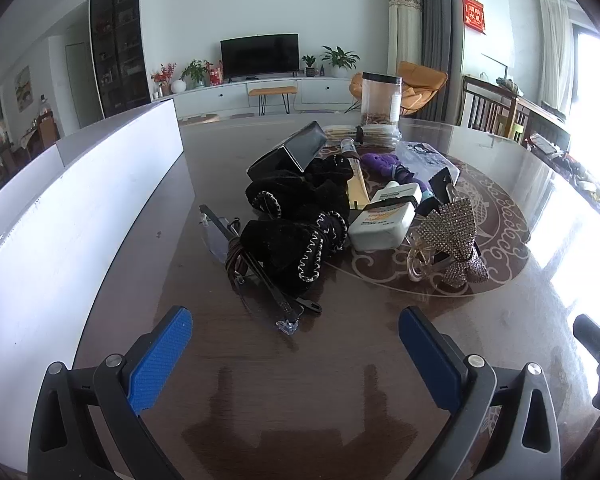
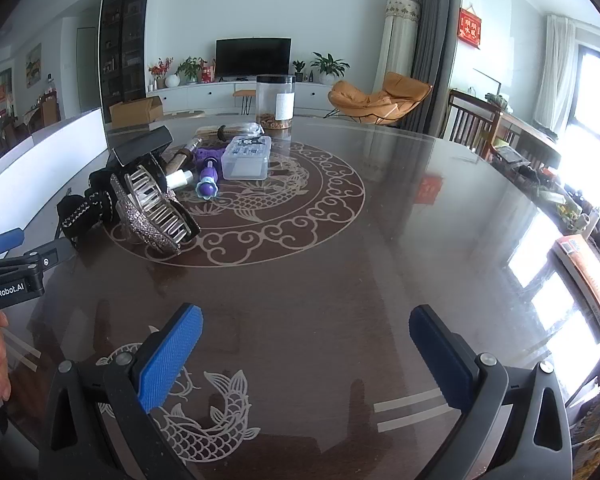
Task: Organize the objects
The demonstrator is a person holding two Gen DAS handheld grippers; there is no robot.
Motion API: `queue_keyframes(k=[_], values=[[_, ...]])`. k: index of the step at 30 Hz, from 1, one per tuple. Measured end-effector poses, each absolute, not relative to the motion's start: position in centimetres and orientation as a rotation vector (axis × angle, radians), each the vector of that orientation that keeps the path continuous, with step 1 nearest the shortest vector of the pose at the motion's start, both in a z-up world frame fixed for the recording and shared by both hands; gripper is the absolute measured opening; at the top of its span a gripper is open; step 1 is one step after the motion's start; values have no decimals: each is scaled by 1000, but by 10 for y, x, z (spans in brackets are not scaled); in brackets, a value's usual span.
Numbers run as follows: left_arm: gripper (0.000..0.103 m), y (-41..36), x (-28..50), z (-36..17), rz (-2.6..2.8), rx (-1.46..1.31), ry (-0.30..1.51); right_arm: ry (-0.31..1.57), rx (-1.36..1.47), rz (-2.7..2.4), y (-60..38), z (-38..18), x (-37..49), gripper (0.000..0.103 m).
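A pile of small objects lies on the dark glass table (image 1: 140,264). In the left wrist view I see black fabric bows (image 1: 296,216), clear glasses (image 1: 256,280), a white bottle (image 1: 384,220), a rhinestone bow clip (image 1: 456,240), a purple toy (image 1: 384,162) and a black box (image 1: 288,152). My left gripper (image 1: 296,344) is open and empty, just in front of the glasses. My right gripper (image 2: 306,340) is open and empty over bare table, right of the pile. In the right wrist view the rhinestone clip (image 2: 156,212) and a clear plastic case (image 2: 248,158) show.
A long white box (image 1: 80,200) stands along the table's left side. A clear jar with a black lid (image 1: 380,98) stands at the far edge. The left gripper body (image 2: 12,276) shows at the left edge of the right wrist view.
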State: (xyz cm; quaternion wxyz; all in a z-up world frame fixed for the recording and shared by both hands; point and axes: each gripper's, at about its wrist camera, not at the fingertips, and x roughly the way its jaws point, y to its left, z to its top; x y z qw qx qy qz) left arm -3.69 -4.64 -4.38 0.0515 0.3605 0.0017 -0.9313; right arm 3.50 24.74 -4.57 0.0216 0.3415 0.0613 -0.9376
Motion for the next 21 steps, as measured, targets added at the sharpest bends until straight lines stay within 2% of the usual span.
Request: queue_keyframes(k=[21], values=[[103,-35,-51,-57,-2780,1215,-123,131,1317,-2803,255,-78,15,103]])
